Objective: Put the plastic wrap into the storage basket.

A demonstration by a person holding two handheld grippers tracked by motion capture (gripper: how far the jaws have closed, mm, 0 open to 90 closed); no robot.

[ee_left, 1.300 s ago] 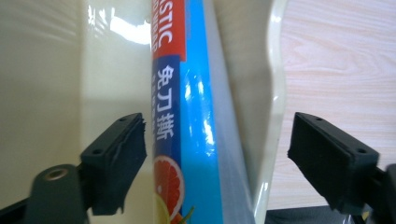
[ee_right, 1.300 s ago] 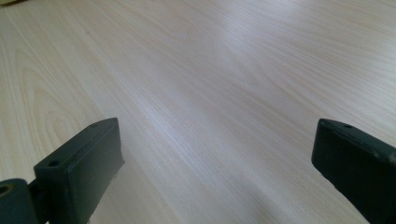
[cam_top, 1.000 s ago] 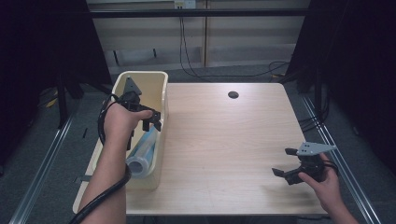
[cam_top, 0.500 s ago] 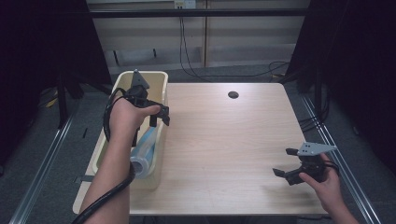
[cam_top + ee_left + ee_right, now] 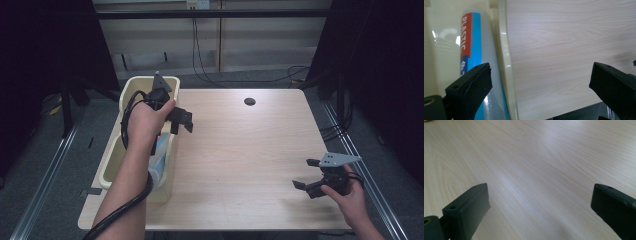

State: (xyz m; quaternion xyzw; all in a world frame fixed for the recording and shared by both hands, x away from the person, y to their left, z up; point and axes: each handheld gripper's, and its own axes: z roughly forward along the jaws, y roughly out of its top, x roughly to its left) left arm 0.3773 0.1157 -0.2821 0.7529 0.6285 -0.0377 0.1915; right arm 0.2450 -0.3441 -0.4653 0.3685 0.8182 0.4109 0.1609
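Observation:
A roll of plastic wrap (image 5: 159, 152) with a blue and red label lies lengthwise in the cream bin (image 5: 131, 85) at the table's left edge. My left gripper (image 5: 182, 122) hovers just past the bin's right rim, over the wood. Its jaws have just been opening, and it is open with nothing between them. In the left gripper view the roll (image 5: 476, 37) lies beyond the left jaw, inside the bin's rim (image 5: 505, 50). My right gripper (image 5: 303, 173) is open above the table's front right, with bare wood between its jaws in the right gripper view (image 5: 540, 197).
The pale wood table (image 5: 240, 150) has a dark round grommet (image 5: 249, 101) near its far edge. The bin hangs partly off the table's left side. Cables run across the floor behind the table, and dark curtains flank both sides.
My left hand has shifted right, from above the roll in the bin to the bin's right rim, and its jaws have spread wider. The roll stays in the bin. The right hand has kept still.

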